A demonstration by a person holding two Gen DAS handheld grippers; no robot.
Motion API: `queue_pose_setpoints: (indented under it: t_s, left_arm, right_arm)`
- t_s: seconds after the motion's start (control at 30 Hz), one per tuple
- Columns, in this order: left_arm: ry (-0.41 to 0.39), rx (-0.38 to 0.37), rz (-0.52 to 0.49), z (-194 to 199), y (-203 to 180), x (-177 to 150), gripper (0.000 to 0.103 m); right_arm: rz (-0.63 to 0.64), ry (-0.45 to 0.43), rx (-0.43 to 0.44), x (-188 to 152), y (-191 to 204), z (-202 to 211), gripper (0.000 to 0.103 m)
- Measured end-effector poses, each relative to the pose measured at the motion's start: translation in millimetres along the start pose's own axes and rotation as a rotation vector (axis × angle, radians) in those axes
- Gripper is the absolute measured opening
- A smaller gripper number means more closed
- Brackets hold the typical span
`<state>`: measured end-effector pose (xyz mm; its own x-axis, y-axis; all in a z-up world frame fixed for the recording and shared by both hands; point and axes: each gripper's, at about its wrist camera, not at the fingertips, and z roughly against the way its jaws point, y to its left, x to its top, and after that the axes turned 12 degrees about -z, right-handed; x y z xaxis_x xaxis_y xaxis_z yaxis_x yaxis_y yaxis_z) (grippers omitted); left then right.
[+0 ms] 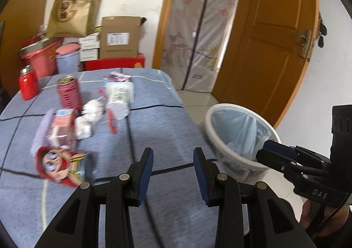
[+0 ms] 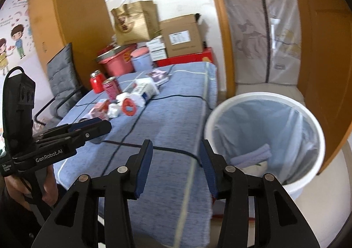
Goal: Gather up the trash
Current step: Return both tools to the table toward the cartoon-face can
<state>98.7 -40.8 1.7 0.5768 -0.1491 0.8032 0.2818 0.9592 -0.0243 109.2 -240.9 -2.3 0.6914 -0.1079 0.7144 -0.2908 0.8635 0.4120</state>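
Trash lies on a table under a blue checked cloth (image 1: 158,129): an upright red can (image 1: 69,93), a cartoon-printed can on its side (image 1: 63,166), a pink carton (image 1: 62,124), crumpled white tissues (image 1: 92,111), a white packet (image 1: 118,96), a red ring (image 1: 112,122) and a purple wrapper (image 1: 116,77). My left gripper (image 1: 173,155) stands open over the cloth's near part with nothing between its pads. My right gripper (image 2: 177,146) is open and empty near the table's corner, beside a white bin (image 2: 259,95) with a blue liner. From the left wrist view the right gripper (image 1: 266,148) hangs over the bin's rim (image 1: 211,115).
A red jar (image 1: 27,85) stands at the table's far left. Boxes, a paper bag (image 1: 72,12) and red tubs are stacked behind the table. A grey chair (image 2: 63,76) is at the left, a wooden door (image 1: 275,38) at the right. Folded pale blue material (image 2: 253,155) lies in the bin.
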Motion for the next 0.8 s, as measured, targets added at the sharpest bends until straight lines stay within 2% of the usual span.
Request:
queue_pose_setpoints:
  t_s: [0.17, 0.43, 0.5, 0.53, 0.8]
  left_arm:
    - [0.005, 0.07, 0.026, 18.8, 19.6, -15.5, 0.038]
    - [0.011, 0.139, 0.081, 44.7, 50.7, -34.7, 0.038]
    - [0.012, 0.158, 0.093, 50.2, 59.5, -39.3, 0.038]
    - [0.012, 0.164, 0.1, 52.6, 63.5, -42.5, 0.038]
    - [0.012, 0.201, 0.147, 65.2, 95.8, -56.2, 0.038]
  right_arm:
    - [0.036, 0.025, 0.046, -2.9, 21.0, -12.0, 0.046]
    - [0.099, 0.08, 0.121, -12.3, 52.9, -30.9, 0.047]
    - [0.119, 0.098, 0.138, -14.1, 60.7, -37.1, 0.058]
    - [0.132, 0.106, 0.151, -14.8, 65.4, -40.6, 0.059]
    - [0.253, 0.152, 0.224, -18.5, 105.5, -71.0, 0.059]
